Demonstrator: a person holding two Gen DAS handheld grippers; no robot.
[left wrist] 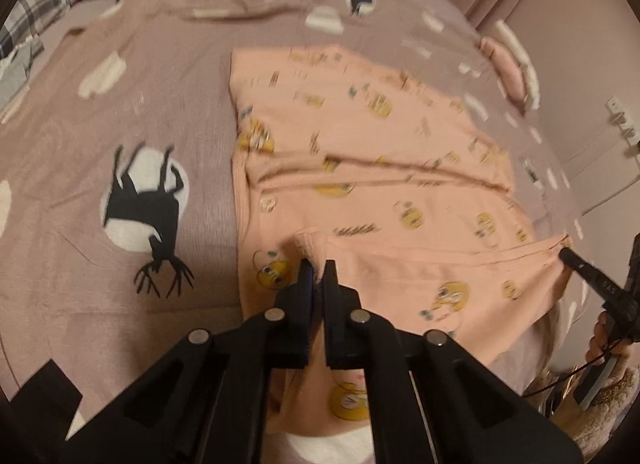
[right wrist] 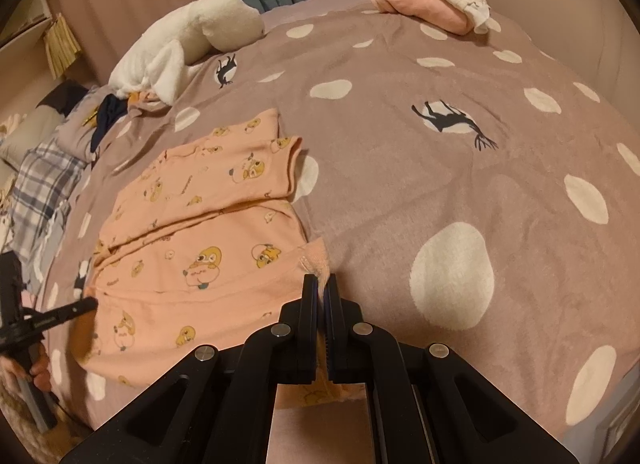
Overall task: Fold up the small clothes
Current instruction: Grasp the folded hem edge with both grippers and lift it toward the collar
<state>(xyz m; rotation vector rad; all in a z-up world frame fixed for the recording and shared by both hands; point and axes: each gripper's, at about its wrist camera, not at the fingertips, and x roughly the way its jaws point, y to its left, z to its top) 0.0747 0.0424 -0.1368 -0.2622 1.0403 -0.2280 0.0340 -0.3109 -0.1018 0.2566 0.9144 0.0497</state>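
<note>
The pink garment (left wrist: pixel 360 167) lies spread on the spotted bedspread (left wrist: pixel 120 135), reaching forward from both sets of jaws. It is a small peach-pink piece printed all over with yellow cartoon figures, soft knit by the look of it, with a ribbed cuff or hem at each near corner. A crease runs across its middle, where one layer already appears to lie over another — so at least one fold seems made, though exactly which part was turned over I cannot tell.

The left gripper (left wrist: pixel 318 268) is clenched on the near left corner, the ribbed edge bunched up just ahead of its tips. The right gripper (right wrist: pixel 320 284) is likewise clamped on the near right corner, a tuft of ribbing poking out between its fingers. Between the two grips the near edge is drawn fairly taut and slightly raised off the bed.

Judging by this, the work is midway: the near edge looks ready to be carried forward, away from the jaws, and laid over the far half. After that, smoothing and perhaps one more fold remain. Beyond the right jaws, well apart near the far edge of the bed, folded clothes (right wrist: pixel 436 3) sit stacked — pink under white.
</note>
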